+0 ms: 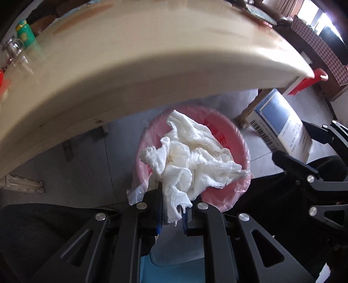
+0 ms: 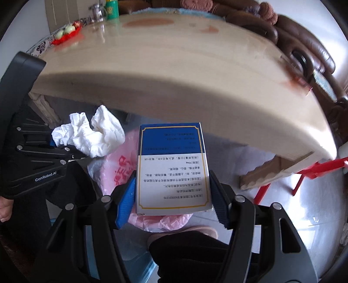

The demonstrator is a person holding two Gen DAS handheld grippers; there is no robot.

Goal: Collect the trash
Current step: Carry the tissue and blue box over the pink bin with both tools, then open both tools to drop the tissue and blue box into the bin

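The left gripper (image 1: 171,214) pinches a crumpled white tissue (image 1: 191,161) over the pink-lined trash bin (image 1: 228,135). The right gripper (image 2: 173,197) clamps a blue-and-white box (image 2: 173,174) with small Chinese print, beside it under the table (image 2: 174,71); "GenRobot.AI" marks the left gripper's housing.

A glossy cream counter (image 1: 152,54) fills the upper half of both views, its thick rounded edge curving overhead. Beneath it lies a pale grey tiled floor (image 1: 87,156). At the far left of the counter stand a green bottle (image 2: 112,8), a glass jar (image 2: 96,13) and a red dish of fruit (image 2: 67,32). A brown leather sofa (image 2: 304,50) sits far right, a red stool (image 2: 308,172) below it. Bright daylight comes through a window (image 1: 313,13) at far right, beside a checked cloth (image 1: 322,48).
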